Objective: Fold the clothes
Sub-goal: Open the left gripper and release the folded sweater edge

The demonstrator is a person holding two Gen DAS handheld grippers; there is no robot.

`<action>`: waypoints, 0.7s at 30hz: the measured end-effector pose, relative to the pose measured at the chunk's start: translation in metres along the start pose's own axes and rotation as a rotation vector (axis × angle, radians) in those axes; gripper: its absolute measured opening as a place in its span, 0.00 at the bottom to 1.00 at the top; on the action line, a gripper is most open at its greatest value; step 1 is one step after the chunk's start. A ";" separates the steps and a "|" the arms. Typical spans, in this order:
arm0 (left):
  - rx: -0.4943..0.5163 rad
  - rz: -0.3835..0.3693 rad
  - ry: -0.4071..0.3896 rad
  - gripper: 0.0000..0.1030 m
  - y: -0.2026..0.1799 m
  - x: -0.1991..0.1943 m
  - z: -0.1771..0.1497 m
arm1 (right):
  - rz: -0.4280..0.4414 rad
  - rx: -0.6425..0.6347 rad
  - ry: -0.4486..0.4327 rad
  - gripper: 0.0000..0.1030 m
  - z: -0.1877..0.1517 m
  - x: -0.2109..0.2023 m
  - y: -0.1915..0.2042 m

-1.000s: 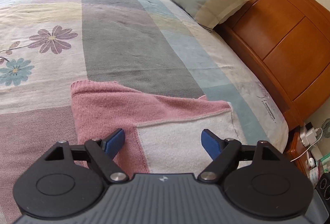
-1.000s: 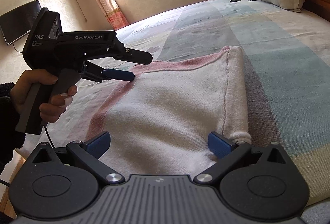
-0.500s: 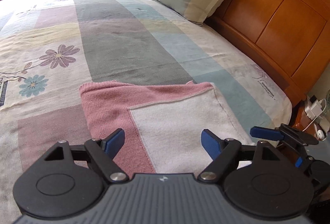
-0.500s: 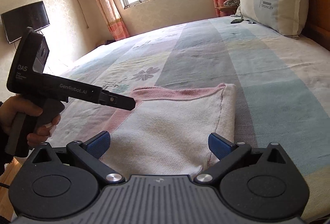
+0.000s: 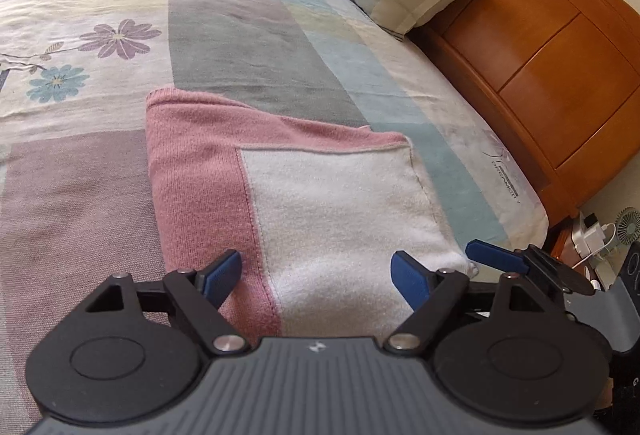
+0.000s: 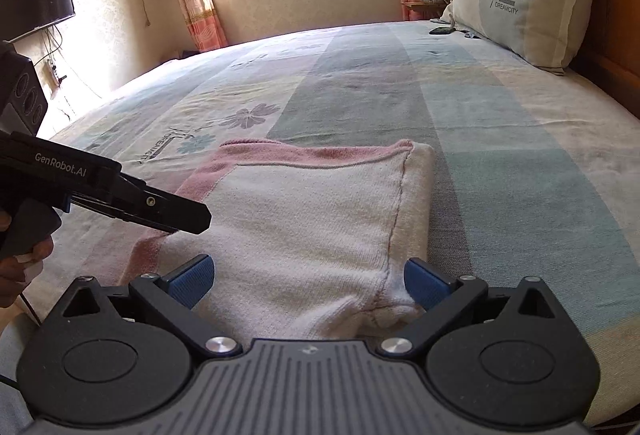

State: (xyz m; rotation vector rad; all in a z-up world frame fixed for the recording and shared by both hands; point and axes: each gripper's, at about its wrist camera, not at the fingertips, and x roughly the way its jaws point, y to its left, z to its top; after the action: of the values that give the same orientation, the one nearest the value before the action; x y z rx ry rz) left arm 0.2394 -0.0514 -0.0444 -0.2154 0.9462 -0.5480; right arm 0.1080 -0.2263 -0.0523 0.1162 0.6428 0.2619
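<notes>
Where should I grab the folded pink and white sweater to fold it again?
Probably the sweater's near corners, from the near bed edge: the right corner bunches into a raised lump that jaws could pinch. The far pink edge lies flat against the bedspread.

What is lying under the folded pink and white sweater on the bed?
The sweater lies flat on the patchwork bedspread, which shows all around it. Its white layer sits on top of a pink one. Anything else beneath is covered and cannot be seen.
</notes>
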 end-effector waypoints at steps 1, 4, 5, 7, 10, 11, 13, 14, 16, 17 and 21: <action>0.004 0.022 -0.009 0.79 0.000 -0.004 -0.002 | 0.003 -0.015 -0.013 1.00 0.002 -0.006 0.006; -0.004 0.080 -0.029 0.79 0.002 -0.016 -0.010 | 0.047 -0.090 -0.048 1.00 0.005 -0.017 0.030; -0.009 0.099 -0.035 0.79 0.002 -0.020 -0.012 | 0.072 -0.123 -0.054 1.00 0.006 -0.017 0.039; 0.002 0.142 -0.044 0.80 0.003 -0.028 -0.017 | 0.108 -0.174 -0.036 1.00 0.005 -0.007 0.053; 0.038 0.211 -0.050 0.80 0.004 -0.040 -0.025 | 0.044 -0.166 0.025 1.00 -0.002 0.014 0.054; 0.049 0.233 -0.048 0.80 0.005 -0.042 -0.027 | -0.006 -0.153 0.047 1.00 -0.005 0.018 0.048; 0.068 0.270 -0.045 0.80 0.006 -0.046 -0.030 | -0.065 -0.113 0.073 1.00 -0.011 0.018 0.032; 0.075 0.281 -0.045 0.80 0.006 -0.047 -0.031 | -0.069 -0.094 0.073 1.00 -0.014 0.014 0.025; 0.079 0.288 -0.048 0.80 0.006 -0.047 -0.031 | -0.047 -0.059 0.052 1.00 -0.012 -0.001 0.021; 0.080 0.288 -0.050 0.80 0.006 -0.047 -0.031 | -0.053 -0.057 0.036 1.00 -0.010 -0.008 0.024; 0.081 0.271 -0.062 0.81 -0.001 -0.048 -0.033 | -0.014 -0.147 0.006 1.00 -0.005 -0.018 0.053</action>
State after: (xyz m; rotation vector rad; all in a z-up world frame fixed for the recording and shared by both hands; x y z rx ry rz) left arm 0.1898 -0.0245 -0.0289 -0.0302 0.8738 -0.3274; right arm 0.0800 -0.1808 -0.0364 -0.0299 0.6279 0.2954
